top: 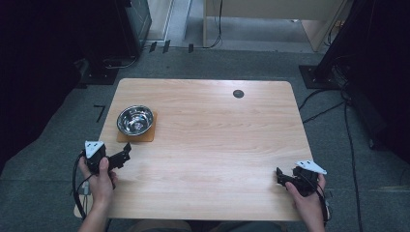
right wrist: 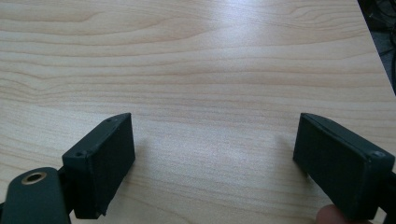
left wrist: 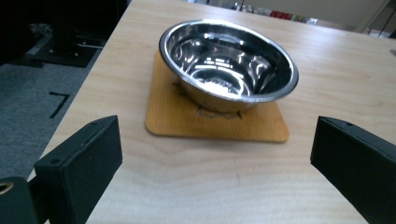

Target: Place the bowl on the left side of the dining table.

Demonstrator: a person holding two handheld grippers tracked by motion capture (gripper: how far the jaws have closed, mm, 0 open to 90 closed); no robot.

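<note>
A shiny steel bowl (top: 135, 120) sits empty on a square wooden mat (top: 145, 137) at the table's left side. In the left gripper view the bowl (left wrist: 228, 60) and the mat (left wrist: 177, 120) lie a short way ahead of the jaws. My left gripper (top: 126, 152) is held just below the mat, open, nothing between its jaws (left wrist: 210, 163). My right gripper (top: 280, 175) rests near the table's front right corner, also open, pointing across bare wood (right wrist: 215, 154).
The light wooden table (top: 217, 145) has a small dark round cap (top: 238, 94) near its far edge. Cables (top: 348, 135) trail over the grey floor to the right. Dark stands and equipment flank both sides of the table.
</note>
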